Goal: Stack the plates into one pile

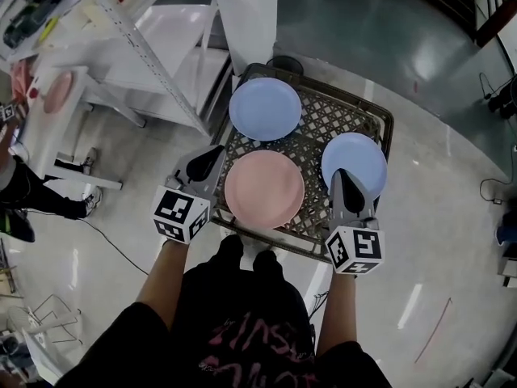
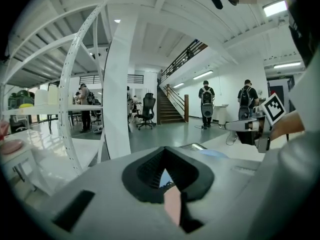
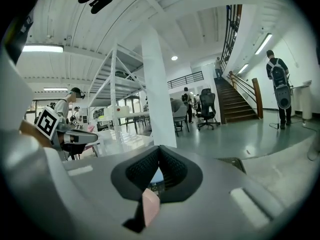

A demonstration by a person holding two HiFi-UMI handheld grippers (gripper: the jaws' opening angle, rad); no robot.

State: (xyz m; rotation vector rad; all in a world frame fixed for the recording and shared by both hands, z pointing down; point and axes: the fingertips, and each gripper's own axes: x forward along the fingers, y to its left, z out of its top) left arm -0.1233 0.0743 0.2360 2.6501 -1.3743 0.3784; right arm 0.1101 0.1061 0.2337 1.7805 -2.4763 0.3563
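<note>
Three plates lie on a brown lattice crate (image 1: 380, 120): a blue plate (image 1: 265, 108) at the back, a pink plate (image 1: 264, 188) at the front, and a second blue plate (image 1: 355, 162) to the right. My left gripper (image 1: 216, 153) hovers shut just left of the pink plate and holds nothing. My right gripper (image 1: 341, 175) is shut too, over the near edge of the right blue plate, between it and the pink one. In both gripper views the jaws are together, with only a sliver of pink plate (image 2: 172, 204) (image 3: 150, 206) showing below them.
A white column (image 1: 246, 14) rises right behind the crate. White shelving (image 1: 137, 47) stands to the left, with another pink plate (image 1: 56, 91) on a white table. A person (image 1: 16, 184) is at the far left edge. A cable (image 1: 113, 245) runs over the floor.
</note>
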